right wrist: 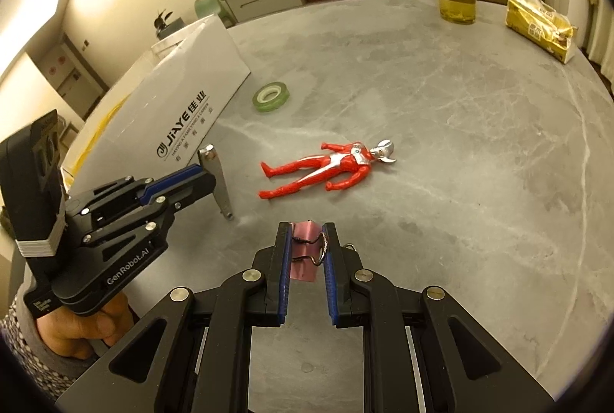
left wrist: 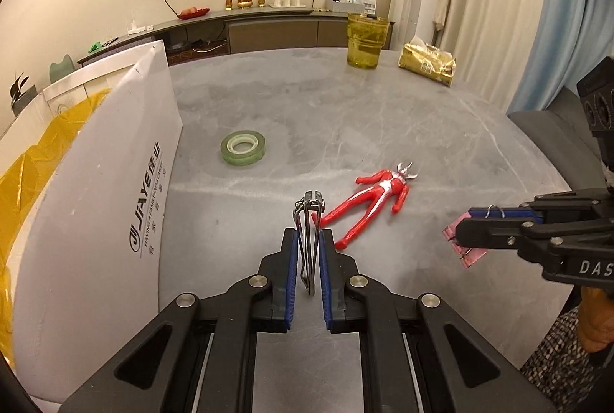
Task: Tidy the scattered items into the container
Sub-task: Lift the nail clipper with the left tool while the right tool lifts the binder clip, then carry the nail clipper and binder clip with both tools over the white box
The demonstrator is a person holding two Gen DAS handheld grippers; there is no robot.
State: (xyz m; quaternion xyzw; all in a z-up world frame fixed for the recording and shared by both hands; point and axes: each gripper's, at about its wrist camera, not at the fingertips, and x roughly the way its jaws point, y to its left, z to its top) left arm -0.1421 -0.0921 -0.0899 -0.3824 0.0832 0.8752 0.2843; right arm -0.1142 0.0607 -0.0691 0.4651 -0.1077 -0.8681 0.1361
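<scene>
Two held: the left gripper [left wrist: 307, 248] has its fingers pinching a metal nail clipper [left wrist: 309, 232]; the right gripper [right wrist: 305, 251] has its fingers pinching a pink binder clip [right wrist: 303, 240], wire loops against the blue pads.
Step in hand: both pieces look lifted clear of the desk [right wrist: 441, 152], so I judge this the carrying stage, with the drop into the container not yet made.
Container: the white box [left wrist: 115, 182] with a yellow liner stands at the desk's left edge, its printed wall facing the grippers.
Next move: each gripper probably needs to travel left and rise above the box wall before letting go.
Left lying: a red toy figure [right wrist: 330, 165] lies flat near the middle of the desk; a green tape roll [left wrist: 242, 147] sits just beside the box.
Far edge: a yellow-tinted glass [left wrist: 366, 42] and a gold packet [left wrist: 428, 63] stand there, well apart from the toys.
Surface: grey, marbled stone, smooth.
Room: cream walls, a low sideboard with glassware, pale curtains on the right.
</scene>
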